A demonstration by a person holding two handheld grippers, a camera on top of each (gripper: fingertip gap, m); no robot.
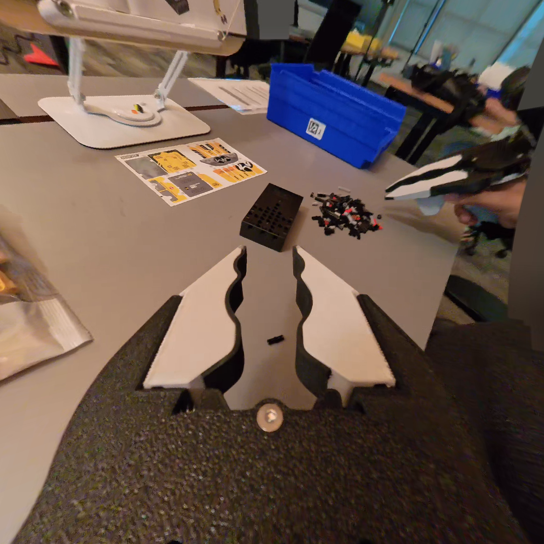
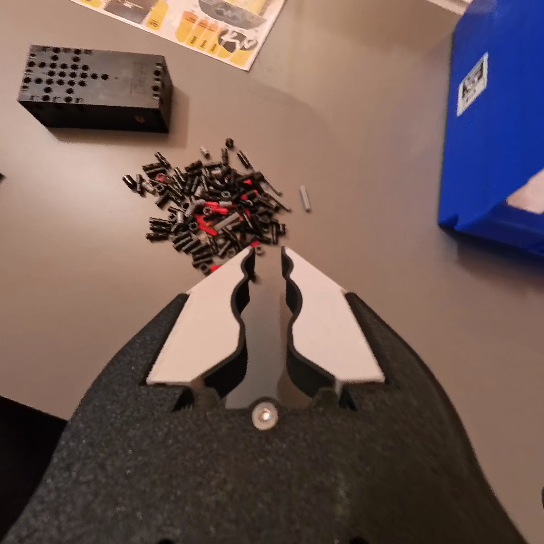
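My left gripper (image 1: 269,250) is open and empty above the grey table (image 1: 147,265), just short of a black block with many holes (image 1: 272,217). A single small black pin (image 1: 275,339) lies on the table between its fingers. My right gripper (image 2: 267,250) is open and empty, its tips at the near edge of a pile of small black, grey and red pins (image 2: 215,206). The same pile (image 1: 347,213) lies right of the block in the left wrist view, where the right gripper (image 1: 391,191) hovers beside it. The block (image 2: 97,88) lies left of the pile.
A yellow and black sticker sheet (image 1: 191,170) lies behind the block. A blue bin (image 1: 335,114) stands at the back right, close to the right gripper in its own view (image 2: 494,132). A white stand (image 1: 123,120), a paper sheet (image 1: 235,94) and a plastic bag (image 1: 32,321) lie around. My right fingertips sit around 30 centimeters from my left ones. My left tips are roughly 15 centimeters from the block (image 2: 97,88). It turns up in the left wrist view (image 1: 285,210) as well.
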